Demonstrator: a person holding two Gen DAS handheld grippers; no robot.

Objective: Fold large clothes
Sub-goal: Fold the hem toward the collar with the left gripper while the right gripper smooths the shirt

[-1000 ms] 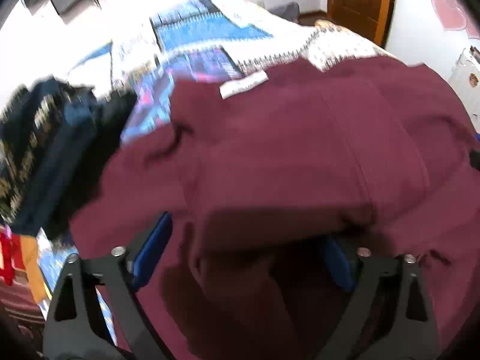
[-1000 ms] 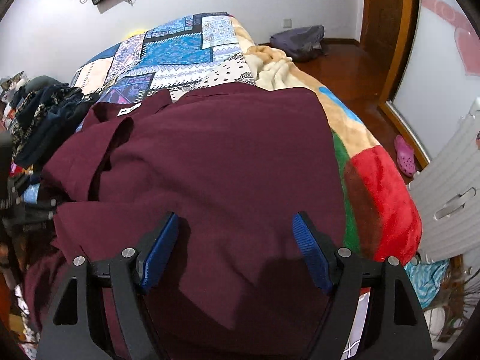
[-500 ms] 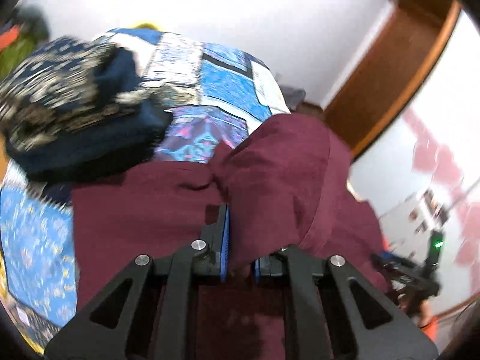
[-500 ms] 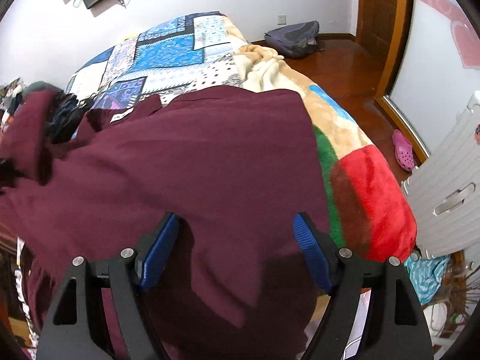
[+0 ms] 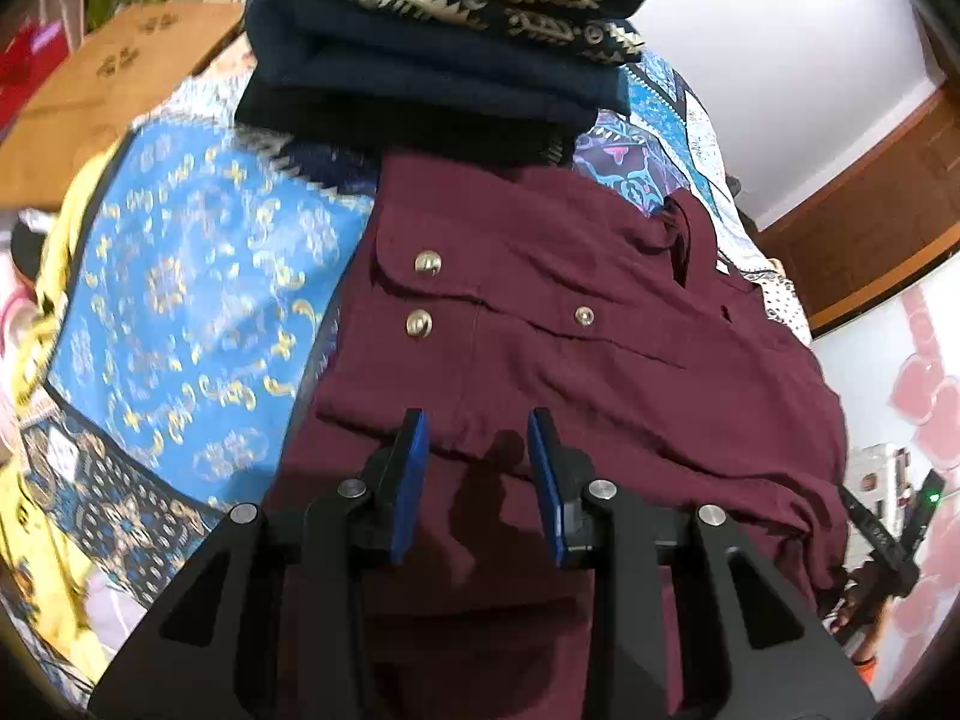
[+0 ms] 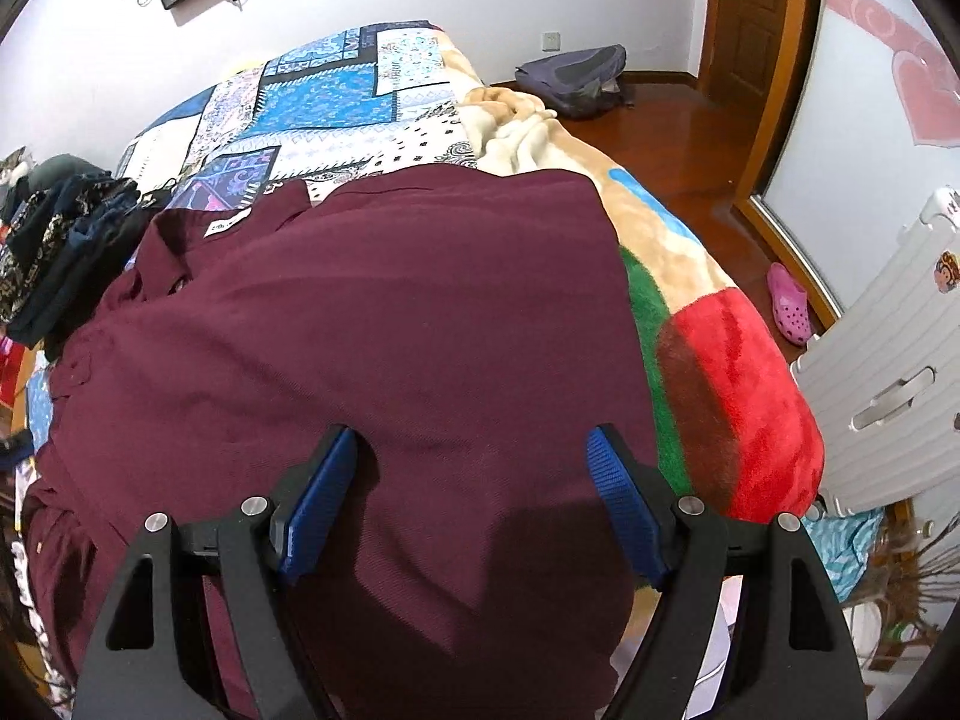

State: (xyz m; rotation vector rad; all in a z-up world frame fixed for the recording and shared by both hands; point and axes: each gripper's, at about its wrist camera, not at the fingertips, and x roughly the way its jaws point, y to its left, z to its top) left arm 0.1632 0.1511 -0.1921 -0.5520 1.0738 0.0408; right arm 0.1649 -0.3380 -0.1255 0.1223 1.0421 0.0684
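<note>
With both tongs empty, we're mid-fold on the maroon garment, which lies across the near part of the bed, hem hanging over the near edge.

- Left gripper: jaws parted narrowly, nothing between them, hovering just above a folded-over panel with snap buttons.
- Right gripper: jaws wide, over the smooth back panel, gripping nothing.
- Judgement: one side looks folded in. Next move likely needs a pinch on the opposite edge or hem, both layers caught, then a carry across without dragging the first fold loose.
- Stack of dark folded clothes sits toward the bed's far left edge, touching the garment's far end.
- No containers in view that I can confirm; cardboard box beyond the bed, contents not visible.
</note>
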